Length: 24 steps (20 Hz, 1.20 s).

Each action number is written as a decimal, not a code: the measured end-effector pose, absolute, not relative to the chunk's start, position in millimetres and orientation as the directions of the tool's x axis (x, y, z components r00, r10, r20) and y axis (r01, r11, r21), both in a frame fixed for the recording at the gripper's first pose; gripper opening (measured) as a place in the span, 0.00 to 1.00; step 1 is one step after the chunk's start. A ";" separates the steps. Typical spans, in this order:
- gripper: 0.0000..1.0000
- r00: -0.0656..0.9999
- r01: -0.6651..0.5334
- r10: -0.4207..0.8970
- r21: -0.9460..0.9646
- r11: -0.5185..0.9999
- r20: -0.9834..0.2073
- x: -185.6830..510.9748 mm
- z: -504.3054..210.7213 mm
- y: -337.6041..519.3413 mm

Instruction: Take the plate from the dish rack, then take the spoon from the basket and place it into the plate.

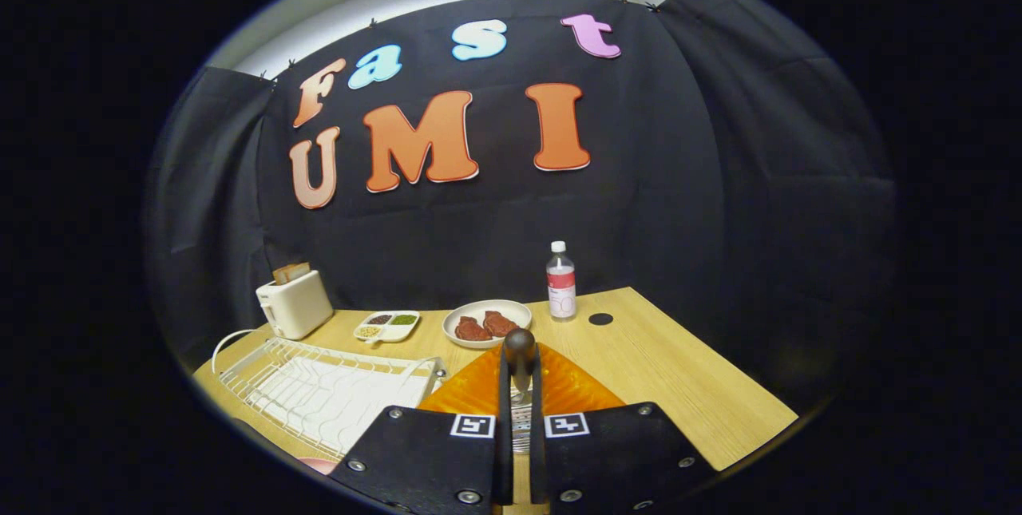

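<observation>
The orange plate (571, 389) already lies flat on the wooden counter (687, 387), just ahead of the tongs (519, 419) and right of the white wire dish rack (319, 387), whose slots look empty, so the first half of the task reads as done. The tongs are drawn close together on a slim upright handle with a dark rounded knob at its top, which I take to be the spoon (519, 351); both fingers appear to press on its shaft, and it hangs directly above the plate. The spoon's bowl is hidden between the fingers, so I cannot tell whether it touches the plate yet. The basket it belongs to cannot be made out here. What seems left is the lowering and release of the spoon into the plate. Beyond the plate stand a white dish with two reddish pieces (487, 323), a small divided tray (387, 326), a toaster (294, 303) and a bottle (561, 282), all well clear of the work.
</observation>
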State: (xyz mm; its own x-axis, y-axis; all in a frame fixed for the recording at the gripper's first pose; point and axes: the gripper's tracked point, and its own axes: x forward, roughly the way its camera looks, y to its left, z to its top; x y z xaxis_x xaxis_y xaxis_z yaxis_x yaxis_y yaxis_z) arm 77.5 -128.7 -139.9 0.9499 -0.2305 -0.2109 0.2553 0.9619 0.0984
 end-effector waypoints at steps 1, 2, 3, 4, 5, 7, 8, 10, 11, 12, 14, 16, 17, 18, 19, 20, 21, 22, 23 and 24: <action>0.08 0.956 0.235 -0.212 0.097 0.967 -0.203 72.4 -131.4 -121.7; 0.08 0.961 0.216 -0.194 0.094 0.972 -0.195 67.5 -123.7 -114.2; 0.08 0.966 0.194 -0.175 0.085 0.977 -0.190 62.4 -118.1 -106.7; 0.08 0.970 0.173 -0.157 0.075 0.982 -0.183 56.9 -113.1 -99.6; 0.08 0.974 0.154 -0.139 0.068 0.986 -0.181 50.9 -108.9 -92.5; 0.08 0.980 0.106 -0.092 0.073 0.992 -0.178 38.7 -99.8 -75.2; 0.08 0.981 0.073 -0.057 0.084 0.994 -0.184 31.5 -96.7 -65.5; 0.08 0.983 0.001 0.020 0.113 0.994 -0.183 18.9 -92.6 -44.1; 0.08 0.981 -0.029 0.052 0.127 0.992 -0.185 13.3 -92.6 -36.6; 0.08 0.979 -0.053 0.078 0.137 0.989 -0.186 7.7 -92.8 -29.1; 0.08 0.975 -0.094 0.121 0.146 0.985 -0.187 -1.9 -94.3 -14.9; 0.08 0.967 -0.144 0.170 0.145 0.979 -0.188 -12.1 -98.4 1.6; 0.08 0.962 -0.167 0.193 0.143 0.976 -0.193 -17.6 -103.3 9.4; 0.08 0.955 -0.190 0.216 0.138 0.972 -0.205 -21.7 -110.7 18.6; 0.08 0.946 -0.212 0.239 0.137 0.968 -0.218 -26.1 -119.2 26.5; 0.08 0.936 -0.236 0.263 0.138 0.962 -0.235 -30.1 -128.6 35.9; 0.08 0.924 -0.261 0.290 0.142 0.955 -0.250 -33.5 -138.7 45.5; 0.08 0.909 -0.291 0.320 0.146 0.946 -0.267 -37.0 -149.4 56.1; 0.08 0.892 -0.322 0.354 0.154 0.934 -0.281 -41.0 -159.8 66.6; 0.08 0.876 -0.350 0.383 0.160 0.923 -0.293 -44.9 -168.2 75.7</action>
State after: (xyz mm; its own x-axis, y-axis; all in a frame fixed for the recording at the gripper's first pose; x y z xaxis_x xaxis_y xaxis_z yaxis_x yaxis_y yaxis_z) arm -44.9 75.7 -168.2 0.8759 0.3832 -0.2931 -0.3503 0.9229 0.1598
